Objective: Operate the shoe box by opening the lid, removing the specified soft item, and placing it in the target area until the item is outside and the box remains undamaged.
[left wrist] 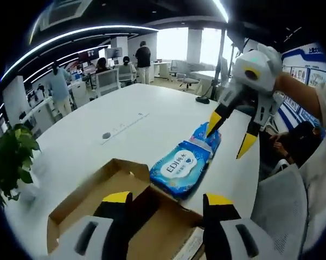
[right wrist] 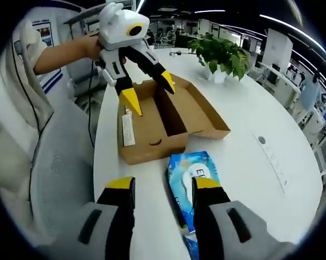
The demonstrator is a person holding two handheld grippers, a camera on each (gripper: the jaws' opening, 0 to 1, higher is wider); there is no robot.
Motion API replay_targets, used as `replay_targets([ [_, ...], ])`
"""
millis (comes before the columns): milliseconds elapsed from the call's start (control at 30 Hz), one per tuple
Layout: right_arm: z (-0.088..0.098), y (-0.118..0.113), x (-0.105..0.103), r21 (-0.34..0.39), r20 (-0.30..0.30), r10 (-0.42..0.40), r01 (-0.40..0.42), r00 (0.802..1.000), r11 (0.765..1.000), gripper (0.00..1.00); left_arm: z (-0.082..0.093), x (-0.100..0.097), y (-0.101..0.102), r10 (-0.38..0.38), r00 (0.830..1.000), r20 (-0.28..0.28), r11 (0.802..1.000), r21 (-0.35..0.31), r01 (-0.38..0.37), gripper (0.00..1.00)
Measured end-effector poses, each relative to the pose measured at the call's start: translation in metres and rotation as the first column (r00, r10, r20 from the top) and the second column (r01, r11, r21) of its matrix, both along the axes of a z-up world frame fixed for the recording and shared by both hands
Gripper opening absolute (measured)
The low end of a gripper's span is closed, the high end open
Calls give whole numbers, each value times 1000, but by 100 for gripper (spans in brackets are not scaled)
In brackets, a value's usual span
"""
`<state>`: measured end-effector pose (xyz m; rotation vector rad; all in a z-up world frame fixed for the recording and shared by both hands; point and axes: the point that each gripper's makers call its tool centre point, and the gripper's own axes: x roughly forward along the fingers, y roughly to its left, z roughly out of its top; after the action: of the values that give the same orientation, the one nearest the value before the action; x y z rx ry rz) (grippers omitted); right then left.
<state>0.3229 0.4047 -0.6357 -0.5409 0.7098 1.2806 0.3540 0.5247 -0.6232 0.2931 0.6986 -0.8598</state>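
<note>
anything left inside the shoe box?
In the right gripper view the open shoe box shows bare cardboard floor; the near wall hides part of it. The blue wipes pack lies outside on the white table.

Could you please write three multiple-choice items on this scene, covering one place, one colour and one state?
1. Where does the wipes pack lie?
A. inside the box
B. on the white table beside the box
C. on a chair

2. What colour is the pack, mainly?
A. blue
B. red
C. green

3. How is the cardboard box?
A. taped shut
B. crushed flat
C. open, lid folded back

Answers:
1 B, it rests on the tabletop against the box's edge.
2 A, its wrapper is blue with a white label.
3 C, the right gripper view shows its inside, with the left gripper above it.
</note>
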Motion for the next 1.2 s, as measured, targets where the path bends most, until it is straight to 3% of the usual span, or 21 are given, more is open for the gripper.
replay_targets([
  [200,-7,29,-4,5,2,53,-53,999,999,41,2,-6,47,83,996,27,996,27,-84,53],
  [533,-21,66,-14,-8,-14,134,-134,991,991,42,-2,-19,108,194,981,31,979,55,-195,54],
  [600,-29,67,-13,-53,-5,153,-153,988,987,44,-4,-22,120,224,974,28,973,56,-225,54],
  [733,-34,80,-16,-46,-15,172,-173,985,984,52,-13,-31,144,281,960,10,958,57,-281,54],
  [1200,-56,120,-15,-64,-38,246,-248,969,967,53,-44,-54,211,432,901,-44,900,91,-427,51],
])
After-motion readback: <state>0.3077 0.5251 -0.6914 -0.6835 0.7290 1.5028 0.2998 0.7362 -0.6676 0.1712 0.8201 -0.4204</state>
